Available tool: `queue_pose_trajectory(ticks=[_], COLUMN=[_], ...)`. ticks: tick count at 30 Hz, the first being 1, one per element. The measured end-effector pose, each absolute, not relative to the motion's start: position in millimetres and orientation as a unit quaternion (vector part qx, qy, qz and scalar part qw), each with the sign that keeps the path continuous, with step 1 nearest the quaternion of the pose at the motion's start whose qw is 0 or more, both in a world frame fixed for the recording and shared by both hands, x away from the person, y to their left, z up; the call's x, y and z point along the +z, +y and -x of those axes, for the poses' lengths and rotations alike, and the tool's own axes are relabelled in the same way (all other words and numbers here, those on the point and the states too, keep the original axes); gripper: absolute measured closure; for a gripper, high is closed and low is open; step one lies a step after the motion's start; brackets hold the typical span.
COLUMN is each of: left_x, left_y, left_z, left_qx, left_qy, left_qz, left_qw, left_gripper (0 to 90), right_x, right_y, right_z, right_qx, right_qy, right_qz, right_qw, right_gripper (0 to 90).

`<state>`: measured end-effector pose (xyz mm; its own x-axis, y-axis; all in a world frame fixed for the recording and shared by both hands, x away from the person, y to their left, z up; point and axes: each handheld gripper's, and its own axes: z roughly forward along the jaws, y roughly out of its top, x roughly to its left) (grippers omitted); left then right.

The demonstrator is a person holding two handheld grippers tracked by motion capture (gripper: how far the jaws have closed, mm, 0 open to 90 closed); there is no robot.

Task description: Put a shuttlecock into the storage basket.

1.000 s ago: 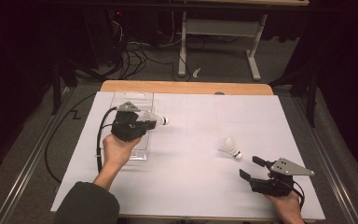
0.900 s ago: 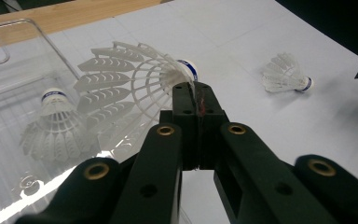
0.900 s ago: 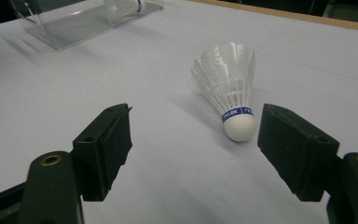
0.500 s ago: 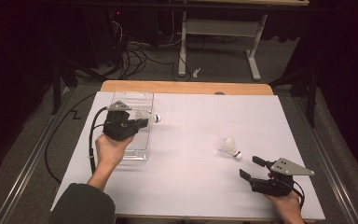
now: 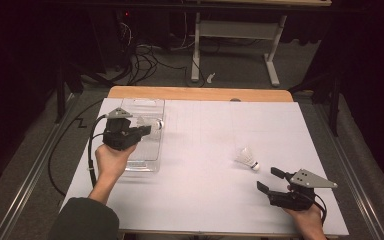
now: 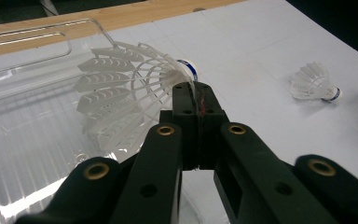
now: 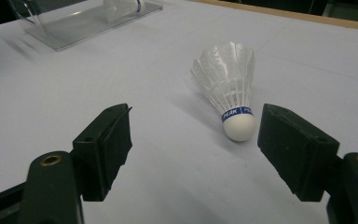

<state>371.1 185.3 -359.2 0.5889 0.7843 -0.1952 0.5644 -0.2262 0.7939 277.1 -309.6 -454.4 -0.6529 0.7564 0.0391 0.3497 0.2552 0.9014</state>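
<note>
My left gripper (image 5: 144, 130) (image 6: 196, 95) is shut on the skirt of a white shuttlecock (image 5: 150, 122) (image 6: 121, 93), holding it over the clear plastic tray (image 5: 145, 162) (image 6: 23, 140) at the table's left. A second white shuttlecock (image 5: 246, 158) (image 7: 228, 88) (image 6: 314, 84) with a blue band lies on its side on the white table cover. My right gripper (image 5: 270, 181) (image 7: 196, 140) is open just short of it, jaws wide apart, cork end between them and a little ahead.
The white cover (image 5: 205, 150) spans the table, with a wooden strip (image 5: 200, 93) along the far edge. Cables and a metal stand (image 5: 230, 35) sit on the floor beyond. The left gripper's cable (image 5: 92, 150) loops off the table's left side.
My left gripper has carried its shuttlecock leftward and back, from beside the tray to over it. The right gripper and the lying shuttlecock have stayed put.
</note>
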Motion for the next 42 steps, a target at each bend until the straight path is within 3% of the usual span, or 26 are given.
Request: queue_pose_trajectory(ticks=[42], left_x=[-364], left_y=[199], left_z=[-393], left_qx=[0.143], left_qy=[0.476], left_qz=[-0.755], left_qw=[0.428], left_gripper=[89.6], right_x=[-454], right_y=[-310], right_z=[-277], right_qx=[0.492], right_qy=[0.765], right_qz=[-0.361], right_qw=[0.207], right_gripper=[26.2])
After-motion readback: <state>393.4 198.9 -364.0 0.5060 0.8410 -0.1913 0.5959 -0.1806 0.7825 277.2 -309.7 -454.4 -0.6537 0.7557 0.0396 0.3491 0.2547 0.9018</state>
